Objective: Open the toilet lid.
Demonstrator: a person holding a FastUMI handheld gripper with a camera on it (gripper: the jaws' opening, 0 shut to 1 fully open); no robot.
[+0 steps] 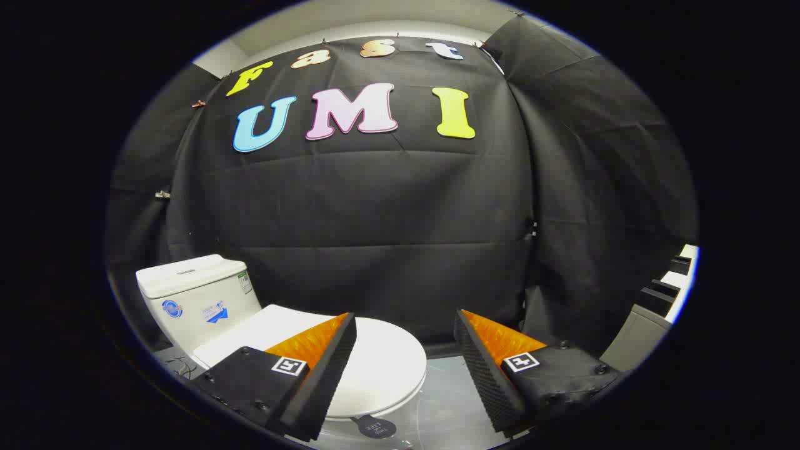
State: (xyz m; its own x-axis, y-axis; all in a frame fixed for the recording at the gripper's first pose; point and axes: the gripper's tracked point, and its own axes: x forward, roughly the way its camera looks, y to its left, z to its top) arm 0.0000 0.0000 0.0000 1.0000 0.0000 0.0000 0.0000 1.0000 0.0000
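Toilet: I see one white ceramic toilet (294, 337) standing at about ten o'clock from my gripper (405, 356), low against the booth's black cloth wall (375, 206).
Lid: one smooth white oval toilet lid (384, 362) lies flat and closed over the bowl, so I cannot see what the bowl holds.
Tank: one white boxy cistern (197, 300) sits behind the lid at about ten o'clock, its cover on, with blue stickers on its front; its inside is hidden from me.
Tag: one small dark round tag (375, 428) hangs at the front edge of the lid, at about six o'clock from the lid's middle.
Jaws: my two fingers are spread wide apart and pinch nothing.
Left finger: it (325, 369) overlaps the lid's left half in my view; I cannot tell whether it touches the lid.
Right finger: it (487, 369) sits off to the lid's three o'clock side, over the pale grey floor (447, 400).
Lid against jaws: the lid's rounded front lies partly in the gap between the fingers, nearer the left one.
Far right: stepped pale and dark furniture (662, 300) at about three o'clock, too small for me to identify.
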